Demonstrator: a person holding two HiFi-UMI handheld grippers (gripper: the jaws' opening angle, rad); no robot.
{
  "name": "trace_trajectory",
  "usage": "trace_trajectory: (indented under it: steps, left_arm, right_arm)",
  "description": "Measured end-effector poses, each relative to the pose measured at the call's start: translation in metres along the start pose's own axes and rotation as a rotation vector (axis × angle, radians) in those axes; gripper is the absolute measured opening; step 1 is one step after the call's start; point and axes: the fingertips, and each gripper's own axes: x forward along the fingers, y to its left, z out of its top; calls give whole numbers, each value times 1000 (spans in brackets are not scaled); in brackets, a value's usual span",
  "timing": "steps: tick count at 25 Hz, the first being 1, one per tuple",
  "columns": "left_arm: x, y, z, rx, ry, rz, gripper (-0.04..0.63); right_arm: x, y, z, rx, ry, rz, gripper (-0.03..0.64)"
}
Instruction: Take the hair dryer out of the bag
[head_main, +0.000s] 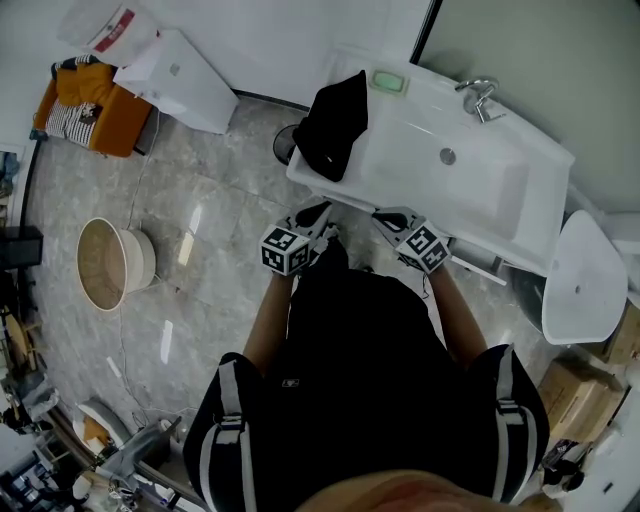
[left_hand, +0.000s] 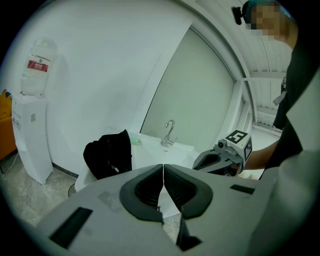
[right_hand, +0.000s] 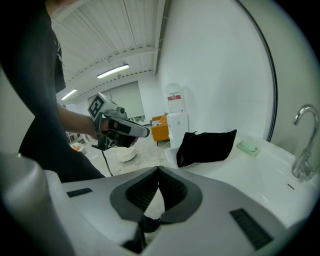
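Observation:
A black bag (head_main: 330, 125) lies slumped on the left end of the white sink counter (head_main: 500, 190), partly over its edge. No hair dryer shows in any view. My left gripper (head_main: 316, 214) hovers just in front of the counter, a short way below the bag, jaws shut with nothing between them. My right gripper (head_main: 386, 216) is beside it, also shut and empty. In the left gripper view the bag (left_hand: 107, 155) lies ahead left of the shut left gripper (left_hand: 163, 175). The right gripper view shows the bag (right_hand: 205, 145) beyond the shut right gripper (right_hand: 159, 177).
A faucet (head_main: 478, 97) and a green soap dish (head_main: 389, 81) sit on the counter. A water dispenser (head_main: 180, 80) stands at the left wall, an orange chair (head_main: 95, 105) beyond it. A round tub (head_main: 110, 262) is on the floor; a toilet (head_main: 585, 280) is at right.

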Motion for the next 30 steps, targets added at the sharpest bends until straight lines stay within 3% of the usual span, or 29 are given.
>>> trace_trajectory:
  steps: [9,30]
  left_arm:
    - [7,40,8,-10,22,6,18]
    - [22,119,30,12,52,-66,18]
  right_arm:
    - [31,-20,20,10,-2,2,58]
    - [100,-62,62,17,13,-71,58]
